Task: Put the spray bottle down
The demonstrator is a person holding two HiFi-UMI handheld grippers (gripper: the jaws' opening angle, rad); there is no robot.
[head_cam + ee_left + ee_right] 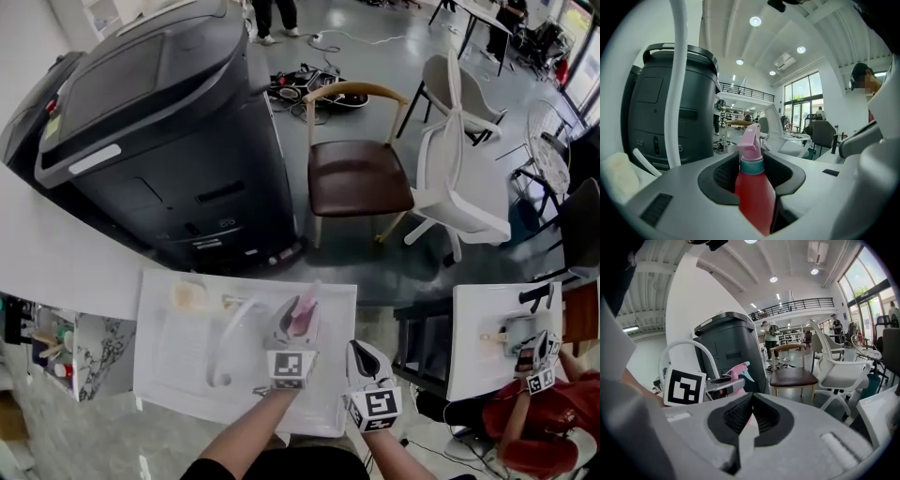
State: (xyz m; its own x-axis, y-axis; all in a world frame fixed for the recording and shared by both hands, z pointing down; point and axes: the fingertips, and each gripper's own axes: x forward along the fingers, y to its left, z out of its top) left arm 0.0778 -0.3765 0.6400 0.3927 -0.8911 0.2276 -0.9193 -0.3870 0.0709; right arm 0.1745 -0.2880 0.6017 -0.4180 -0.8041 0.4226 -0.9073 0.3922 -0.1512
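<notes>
A spray bottle [303, 312] with a red body, teal collar and pink spray head stands upright between the jaws of my left gripper [298, 328], over the white table [169, 375]. In the left gripper view the bottle [753, 187] fills the gap and my left gripper [752, 171] is shut on it. My right gripper [367, 358] hovers just to the right, near the table's right edge, its jaws together with nothing held [751, 401]. The right gripper view shows the bottle's pink head [737, 372] beside the left gripper's marker cube [684, 386].
A curved white handle [225, 342] and a cream sponge [187, 295] lie on the table to the left. Behind stands a large dark grey machine [169, 122], with a brown-seated chair [356, 173] and a white chair [459, 178]. Another person works at a second white table [487, 361].
</notes>
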